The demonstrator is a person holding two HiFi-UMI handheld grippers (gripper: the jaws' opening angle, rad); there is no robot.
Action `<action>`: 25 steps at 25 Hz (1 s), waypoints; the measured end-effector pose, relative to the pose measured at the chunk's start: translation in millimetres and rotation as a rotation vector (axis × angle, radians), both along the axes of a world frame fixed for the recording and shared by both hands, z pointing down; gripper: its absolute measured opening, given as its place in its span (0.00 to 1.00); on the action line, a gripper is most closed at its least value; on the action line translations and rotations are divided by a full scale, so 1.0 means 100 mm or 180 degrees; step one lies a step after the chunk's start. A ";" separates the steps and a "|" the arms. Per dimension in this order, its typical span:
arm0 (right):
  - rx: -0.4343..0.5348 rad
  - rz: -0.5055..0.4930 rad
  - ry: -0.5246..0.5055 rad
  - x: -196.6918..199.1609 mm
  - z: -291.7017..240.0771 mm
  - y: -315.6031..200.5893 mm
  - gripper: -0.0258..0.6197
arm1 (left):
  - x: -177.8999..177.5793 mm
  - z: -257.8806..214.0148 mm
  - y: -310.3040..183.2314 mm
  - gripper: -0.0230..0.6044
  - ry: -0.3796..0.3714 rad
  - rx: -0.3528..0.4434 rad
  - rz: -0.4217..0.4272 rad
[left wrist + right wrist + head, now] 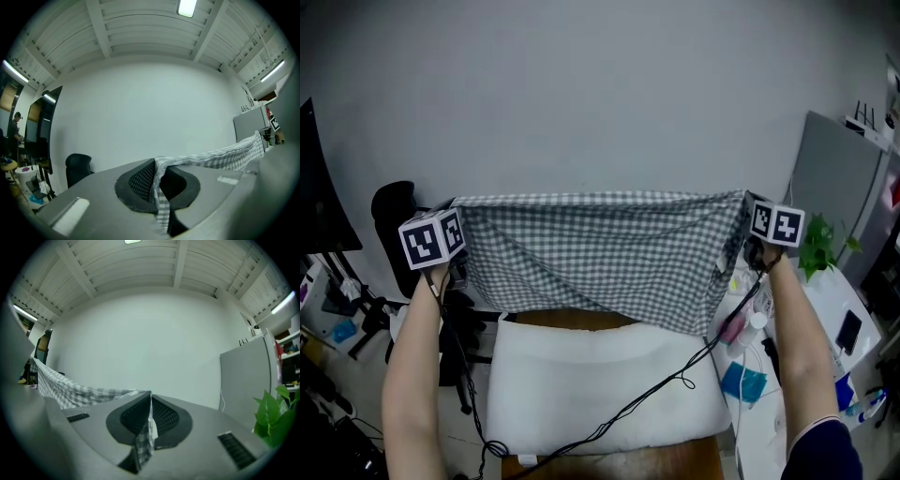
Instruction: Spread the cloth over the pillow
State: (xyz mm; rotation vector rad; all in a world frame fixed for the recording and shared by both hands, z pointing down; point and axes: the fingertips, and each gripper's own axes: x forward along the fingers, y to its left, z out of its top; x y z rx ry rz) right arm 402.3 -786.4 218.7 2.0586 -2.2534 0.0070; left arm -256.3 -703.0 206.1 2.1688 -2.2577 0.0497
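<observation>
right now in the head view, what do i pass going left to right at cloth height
black office chair → left hand-held gripper → checked cloth → right hand-held gripper → green plant

Left gripper (157, 177) pinches checked cloth (220, 157); likely a chair (77, 168) behind.

Inventory on inspection: one checked cloth (600, 253); one white pillow (600, 389). Two grippers in all, the left gripper (157, 180) and the right gripper (149, 420). One wooden worktop (572, 319). One black chair (392, 211). One green-leaved plant (820, 246). One grey cabinet (830, 178).
</observation>
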 end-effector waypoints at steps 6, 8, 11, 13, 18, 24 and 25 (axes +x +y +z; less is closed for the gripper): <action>0.0108 -0.0031 -0.0005 -0.02 -0.23 -0.17 0.07 | -0.01 -0.13 -0.09 0.05 -0.0060 0.0032 -0.0053; 0.0132 -0.0042 0.0010 -0.03 -0.28 -0.21 0.07 | -0.02 -0.16 -0.11 0.05 -0.0061 0.0034 -0.0069; 0.0151 -0.0044 0.0003 -0.05 -0.32 -0.24 0.07 | -0.03 -0.15 -0.13 0.05 -0.0059 0.0027 -0.0073; 0.0149 -0.0050 -0.0005 -0.07 -0.30 -0.26 0.07 | -0.04 -0.12 -0.15 0.05 -0.0050 0.0014 -0.0076; 0.0083 -0.0061 -0.0023 -0.07 -0.10 -0.28 0.07 | -0.04 0.00 -0.14 0.05 -0.0030 -0.0040 -0.0081; -0.0037 -0.0061 -0.0050 -0.02 0.20 -0.20 0.07 | -0.01 0.29 -0.11 0.05 0.0018 -0.0163 -0.0066; -0.0061 -0.0065 -0.0061 -0.03 0.26 -0.17 0.07 | -0.01 0.34 -0.08 0.05 0.0023 -0.0180 -0.0064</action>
